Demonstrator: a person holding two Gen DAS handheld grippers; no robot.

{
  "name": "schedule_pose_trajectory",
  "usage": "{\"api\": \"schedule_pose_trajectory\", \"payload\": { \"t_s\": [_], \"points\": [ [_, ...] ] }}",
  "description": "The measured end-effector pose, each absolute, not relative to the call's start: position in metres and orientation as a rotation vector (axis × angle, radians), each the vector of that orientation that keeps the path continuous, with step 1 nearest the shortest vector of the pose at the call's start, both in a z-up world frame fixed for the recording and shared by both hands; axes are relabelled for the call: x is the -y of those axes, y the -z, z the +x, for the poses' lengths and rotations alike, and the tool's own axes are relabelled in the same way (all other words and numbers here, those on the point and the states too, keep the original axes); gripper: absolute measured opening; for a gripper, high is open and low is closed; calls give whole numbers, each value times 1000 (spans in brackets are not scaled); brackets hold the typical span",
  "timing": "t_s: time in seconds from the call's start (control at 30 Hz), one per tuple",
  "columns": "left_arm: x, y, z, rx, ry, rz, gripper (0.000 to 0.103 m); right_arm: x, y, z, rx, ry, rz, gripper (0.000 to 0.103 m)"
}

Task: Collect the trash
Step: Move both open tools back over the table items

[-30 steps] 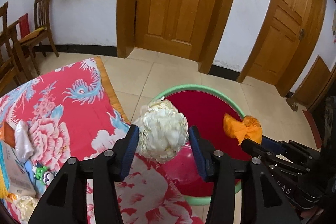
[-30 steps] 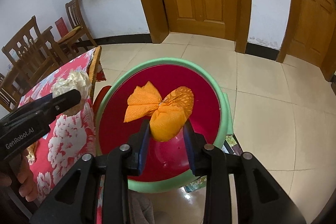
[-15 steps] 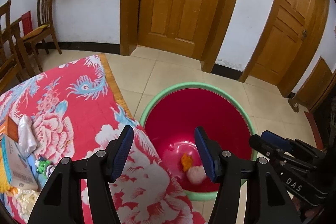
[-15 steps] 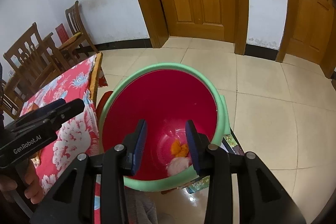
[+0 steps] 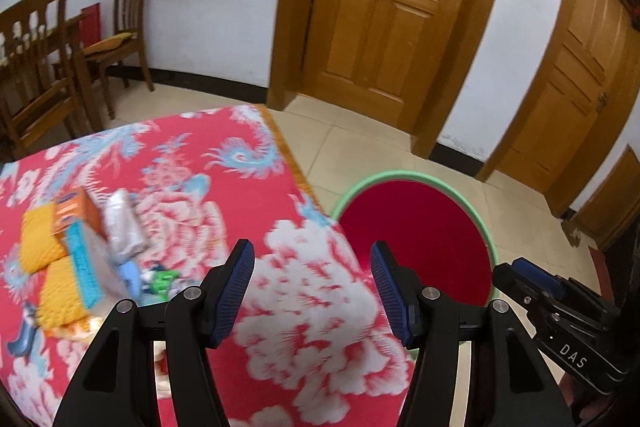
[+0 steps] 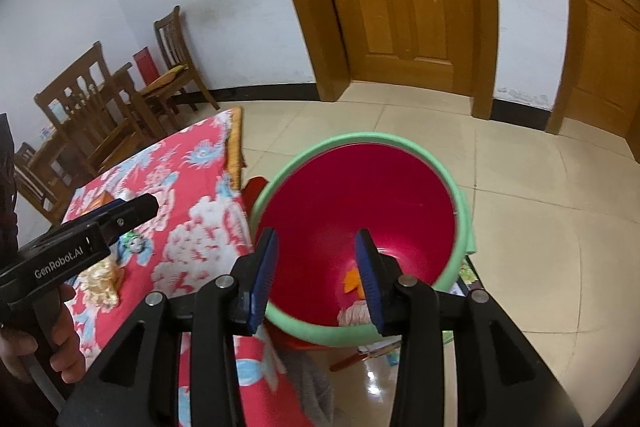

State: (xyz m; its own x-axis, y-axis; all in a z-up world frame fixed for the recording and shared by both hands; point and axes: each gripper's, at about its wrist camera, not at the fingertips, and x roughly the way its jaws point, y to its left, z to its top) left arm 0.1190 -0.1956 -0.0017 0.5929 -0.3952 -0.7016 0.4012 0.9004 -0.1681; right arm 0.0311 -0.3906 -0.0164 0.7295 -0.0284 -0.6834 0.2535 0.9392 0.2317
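While both grippers hang empty, left gripper (image 5: 312,291) jaws apart over the flowered surface (image 5: 312,307) and right gripper (image 6: 316,275) jaws parted above the bucket (image 6: 460,203), reach next for the wrappers (image 5: 120,227) farther left, approaching low.

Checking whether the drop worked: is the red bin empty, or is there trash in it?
Not empty. At the bottom of the red bin lie an orange napkin and a pale paper wad.

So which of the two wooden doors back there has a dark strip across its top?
The right-hand door, set in the angled wall. The middle door, straight behind the bin, shows only plain carved panels.
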Motion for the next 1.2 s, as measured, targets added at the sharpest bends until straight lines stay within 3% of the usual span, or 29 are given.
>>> {"api": "schedule_pose_trajectory", "payload": {
  "t_s": [0.53,1.2],
  "points": [
    [96,-5,114,-797,271,-63,62,322,13,50,-760,23,262,42],
    [-30,24,109,-852,28,-95,62,225,5,83,-782,-145,190,44]
  ]
}}
